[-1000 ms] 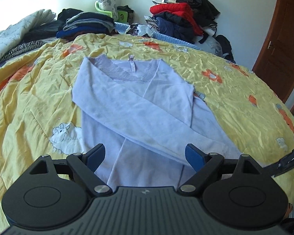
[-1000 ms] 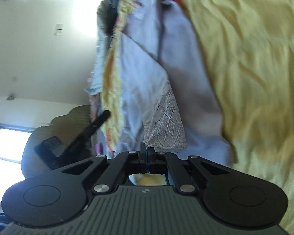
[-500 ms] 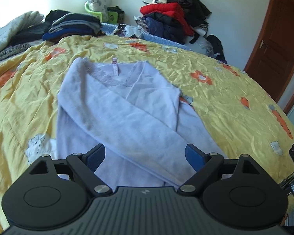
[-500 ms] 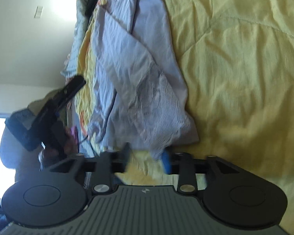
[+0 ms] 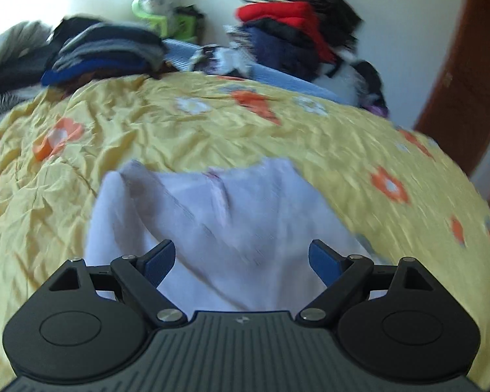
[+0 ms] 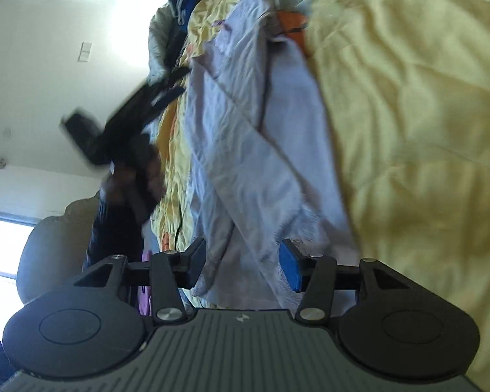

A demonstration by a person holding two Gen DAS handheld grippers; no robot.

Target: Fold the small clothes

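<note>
The pale lilac top [image 5: 232, 228] lies on the yellow quilt [image 5: 212, 130], one sleeve [image 6: 245, 150] crossed over its body. Both the left claw [image 5: 241, 258] and right claw [image 6: 241, 264] are spread, gripping nothing. Best to pinch the hem corners evenly, then carry them toward the collar.

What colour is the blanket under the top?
Yellow, with orange and white flowers; the blanket shows best in the left wrist view.

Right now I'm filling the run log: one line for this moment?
step: fold top | left gripper: open, over top | right gripper: open, at lace cuff | top on quilt
</note>
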